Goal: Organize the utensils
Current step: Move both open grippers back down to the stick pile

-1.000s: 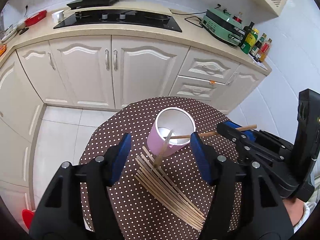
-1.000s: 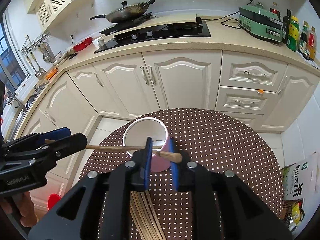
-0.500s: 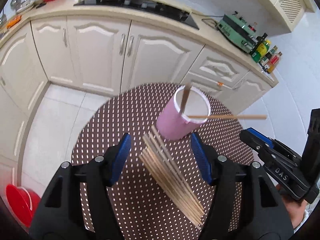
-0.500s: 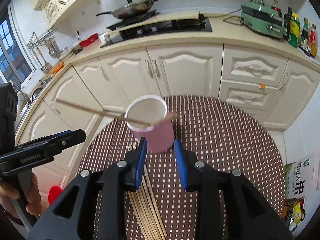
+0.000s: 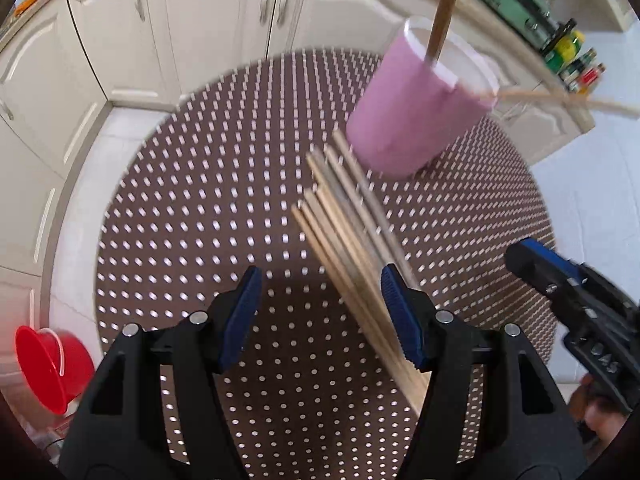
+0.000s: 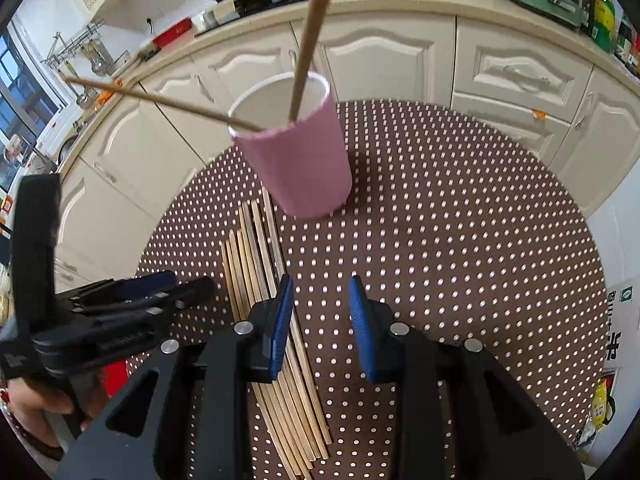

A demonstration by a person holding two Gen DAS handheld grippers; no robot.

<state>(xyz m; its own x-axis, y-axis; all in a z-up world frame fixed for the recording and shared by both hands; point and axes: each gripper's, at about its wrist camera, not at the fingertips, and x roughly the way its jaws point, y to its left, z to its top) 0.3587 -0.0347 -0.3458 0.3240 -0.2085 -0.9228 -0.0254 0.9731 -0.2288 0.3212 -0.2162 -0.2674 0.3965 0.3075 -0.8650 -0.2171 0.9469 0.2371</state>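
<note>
Both tools empty, jaws spread: left tool [image 5: 320,316] and right tool [image 6: 320,320] hold nothing. Pink cup [image 6: 296,160] stands on the dotted counter [image 6: 460,240], upper centre of the right wrist view, with two chopsticks [image 6: 308,40] already leaning out of it. Remaining loose chopsticks [image 6: 260,280] lie flat in a bundle, far ends just beside the cup's base, long axis running from the cup down toward the bottom of the frame. In the right view the bundle passes under the tool's left-side finger; in the left view it [image 5: 352,248] runs under the right-side finger. Judgement: bundle lies between the tools, either near enough; a grasp needs jaws set across the sticks' length.
</note>
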